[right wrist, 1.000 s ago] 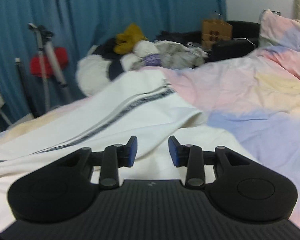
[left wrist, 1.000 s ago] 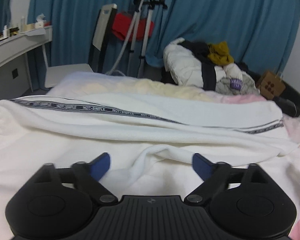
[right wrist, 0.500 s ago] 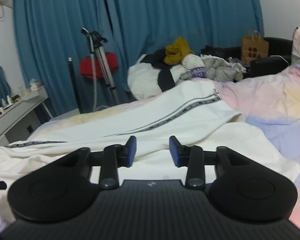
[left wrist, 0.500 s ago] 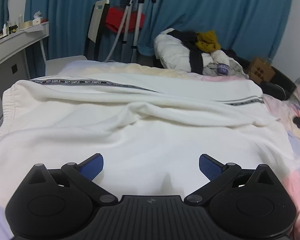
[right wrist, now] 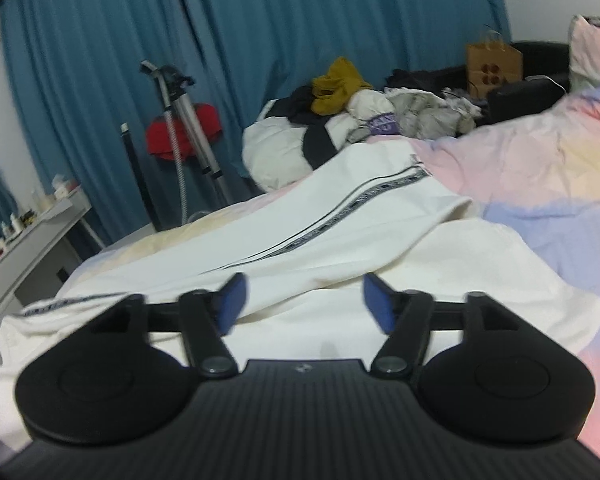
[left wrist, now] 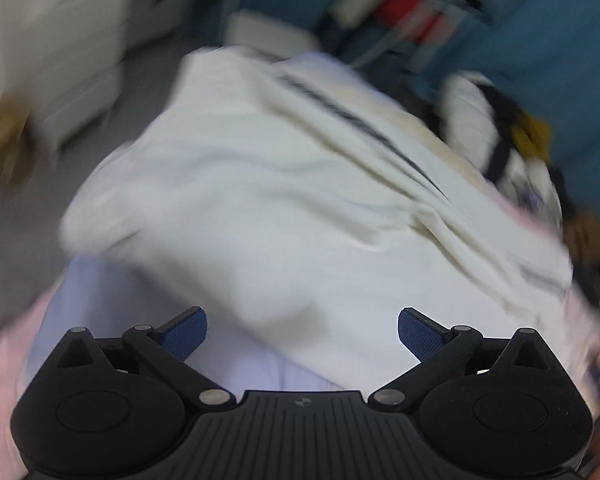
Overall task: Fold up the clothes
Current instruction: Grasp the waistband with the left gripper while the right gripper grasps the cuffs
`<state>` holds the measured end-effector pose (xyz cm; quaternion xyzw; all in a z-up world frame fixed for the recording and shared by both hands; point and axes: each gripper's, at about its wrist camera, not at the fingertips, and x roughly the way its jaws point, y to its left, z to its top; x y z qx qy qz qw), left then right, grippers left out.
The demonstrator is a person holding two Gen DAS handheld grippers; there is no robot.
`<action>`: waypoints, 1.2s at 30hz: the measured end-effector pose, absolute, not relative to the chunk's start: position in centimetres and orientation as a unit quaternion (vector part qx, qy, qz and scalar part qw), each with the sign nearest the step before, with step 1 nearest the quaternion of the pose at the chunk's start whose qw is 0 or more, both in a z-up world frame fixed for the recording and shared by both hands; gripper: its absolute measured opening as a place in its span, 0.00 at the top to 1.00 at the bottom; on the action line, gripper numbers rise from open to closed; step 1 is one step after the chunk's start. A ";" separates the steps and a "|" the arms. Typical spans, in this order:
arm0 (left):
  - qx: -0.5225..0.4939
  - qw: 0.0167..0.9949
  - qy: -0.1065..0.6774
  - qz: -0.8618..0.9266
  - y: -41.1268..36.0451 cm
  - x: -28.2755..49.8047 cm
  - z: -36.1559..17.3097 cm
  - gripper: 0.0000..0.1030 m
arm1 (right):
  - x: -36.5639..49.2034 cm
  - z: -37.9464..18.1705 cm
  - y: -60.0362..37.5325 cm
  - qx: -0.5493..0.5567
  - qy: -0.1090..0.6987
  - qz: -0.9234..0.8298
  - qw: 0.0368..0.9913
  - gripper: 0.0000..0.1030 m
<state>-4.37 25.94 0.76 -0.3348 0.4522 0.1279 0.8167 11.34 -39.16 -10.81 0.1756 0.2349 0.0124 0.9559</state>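
A pair of white trousers (right wrist: 340, 240) with a dark lettered side stripe (right wrist: 340, 210) lies spread across the bed. It also shows, blurred, in the left wrist view (left wrist: 260, 200). My left gripper (left wrist: 302, 334) is open and empty, held above the near edge of the trousers. My right gripper (right wrist: 304, 302) is open and empty, above the near trouser leg.
The bedsheet (right wrist: 540, 184) is pastel pink, yellow and lilac. A heap of clothes (right wrist: 340, 120) lies at the bed's far end before blue curtains (right wrist: 300, 20). A tripod with a red item (right wrist: 184, 132) and a white dresser (right wrist: 28, 248) stand on the left. A paper bag (right wrist: 494, 60) stands far right.
My left gripper has swung back and tilted, so its view is blurred and rotated. My right gripper has opened wider; its view shifted slightly.
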 end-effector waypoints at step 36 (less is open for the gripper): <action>-0.628 0.710 0.296 0.119 34.9 -3.4 -10.6 0.80 | 9.6 -21.5 -57.4 0.488 0.209 -0.242 0.812 0.93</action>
